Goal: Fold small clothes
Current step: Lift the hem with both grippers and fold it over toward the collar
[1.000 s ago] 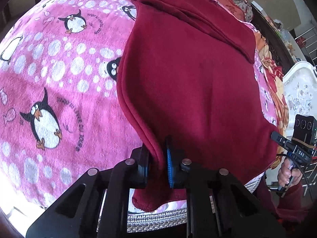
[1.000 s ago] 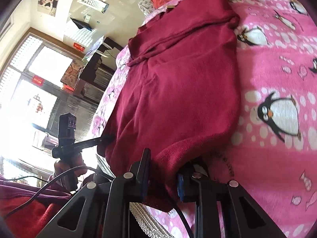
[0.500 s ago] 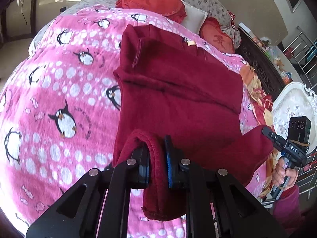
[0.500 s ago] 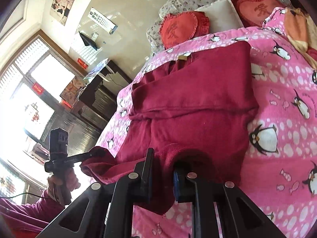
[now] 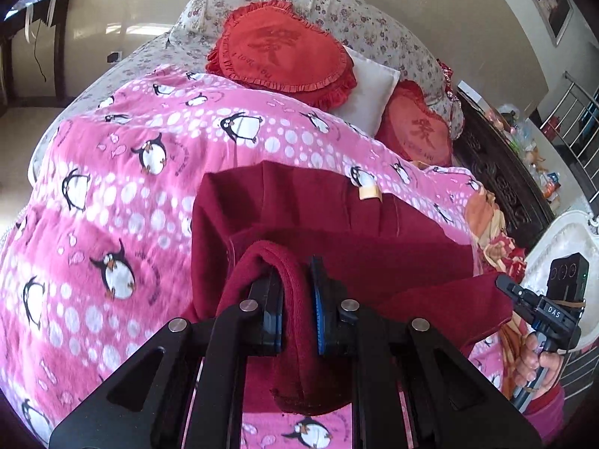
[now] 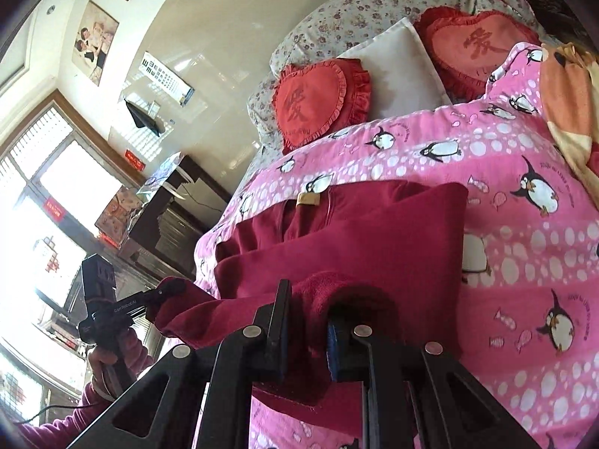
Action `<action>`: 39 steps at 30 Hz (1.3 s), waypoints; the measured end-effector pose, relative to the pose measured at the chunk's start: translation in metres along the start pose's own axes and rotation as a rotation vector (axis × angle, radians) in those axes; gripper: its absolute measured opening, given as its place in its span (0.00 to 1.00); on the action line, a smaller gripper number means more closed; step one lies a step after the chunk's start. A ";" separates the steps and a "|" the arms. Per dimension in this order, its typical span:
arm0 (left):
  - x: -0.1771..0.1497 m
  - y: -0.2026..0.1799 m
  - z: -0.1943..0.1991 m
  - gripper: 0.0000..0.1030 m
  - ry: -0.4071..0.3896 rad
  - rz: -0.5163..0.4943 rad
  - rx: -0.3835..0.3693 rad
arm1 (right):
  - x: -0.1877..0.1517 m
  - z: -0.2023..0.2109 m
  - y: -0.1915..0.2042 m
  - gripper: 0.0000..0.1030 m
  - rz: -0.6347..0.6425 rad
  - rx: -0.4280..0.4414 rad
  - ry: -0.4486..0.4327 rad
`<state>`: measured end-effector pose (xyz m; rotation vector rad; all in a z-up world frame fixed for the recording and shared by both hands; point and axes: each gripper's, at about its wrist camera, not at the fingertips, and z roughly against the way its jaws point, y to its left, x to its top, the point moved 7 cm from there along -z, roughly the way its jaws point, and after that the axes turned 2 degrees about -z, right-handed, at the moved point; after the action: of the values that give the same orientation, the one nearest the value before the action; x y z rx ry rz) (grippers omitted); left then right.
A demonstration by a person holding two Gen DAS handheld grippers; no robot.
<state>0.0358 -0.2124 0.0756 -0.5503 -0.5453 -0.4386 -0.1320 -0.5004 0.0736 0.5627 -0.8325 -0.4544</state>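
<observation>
Your left gripper [image 5: 295,307] and right gripper [image 6: 309,321] each stay clamped on the hem of the dark red fleece garment [image 5: 337,232]. You have carried it up from the pink penguin blanket [image 5: 123,194] toward the collar, so probably half is folded.

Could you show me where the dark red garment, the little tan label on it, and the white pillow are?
dark red garment [image 5: 374,247]: left wrist view, on its flat middle.
tan label [image 5: 368,192]: left wrist view, at the garment's far edge.
white pillow [image 6: 404,67]: right wrist view, on its face.
</observation>
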 end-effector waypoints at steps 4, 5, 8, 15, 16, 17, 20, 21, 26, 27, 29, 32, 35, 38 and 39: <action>0.022 0.006 -0.024 0.08 0.002 -0.001 0.030 | 0.031 -0.026 -0.016 0.14 -0.012 -0.038 0.017; 0.026 0.008 -0.029 0.08 0.002 0.001 0.038 | 0.037 -0.034 -0.023 0.14 -0.025 -0.047 0.018; 0.036 0.012 -0.044 0.08 0.002 0.001 0.053 | 0.053 -0.049 -0.043 0.14 -0.100 -0.057 0.005; 0.049 0.020 -0.061 0.13 0.063 0.005 0.024 | 0.074 -0.048 -0.068 0.23 -0.258 0.025 0.012; 0.050 0.019 -0.059 0.15 0.066 -0.004 0.020 | 0.076 -0.042 -0.068 0.26 -0.256 0.030 -0.002; 0.052 0.017 -0.058 0.19 0.068 -0.012 0.015 | 0.079 -0.033 -0.068 0.34 -0.250 0.025 -0.031; 0.055 0.014 -0.055 0.27 0.072 -0.022 0.008 | 0.092 0.000 -0.071 0.47 -0.232 -0.009 -0.144; 0.055 0.013 -0.053 0.28 0.078 -0.022 0.004 | 0.093 0.008 -0.069 0.47 -0.229 0.004 -0.159; 0.064 0.015 -0.039 0.75 -0.007 -0.002 0.016 | 0.069 0.008 -0.024 0.44 0.000 -0.056 -0.115; 0.068 0.018 -0.034 0.78 -0.045 0.022 0.016 | 0.062 0.003 -0.013 0.43 0.050 -0.049 -0.103; 0.073 0.021 -0.029 0.78 -0.068 0.044 0.011 | 0.049 -0.010 0.002 0.43 0.108 -0.018 -0.072; 0.075 0.019 -0.025 0.78 -0.072 0.021 0.026 | 0.040 -0.045 0.002 0.43 0.157 -0.094 -0.011; 0.072 0.010 -0.028 0.78 -0.070 -0.009 0.033 | 0.055 -0.076 -0.011 0.43 0.162 -0.183 -0.012; 0.068 0.005 -0.043 0.78 -0.050 -0.007 0.048 | 0.078 -0.114 -0.038 0.43 0.119 -0.297 0.012; 0.066 0.005 -0.050 0.78 -0.037 0.002 0.055 | 0.080 -0.124 -0.048 0.43 0.093 -0.317 0.036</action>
<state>0.1075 -0.2543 0.0764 -0.5066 -0.5910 -0.4112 0.0057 -0.5479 0.0209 0.2378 -0.7307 -0.4777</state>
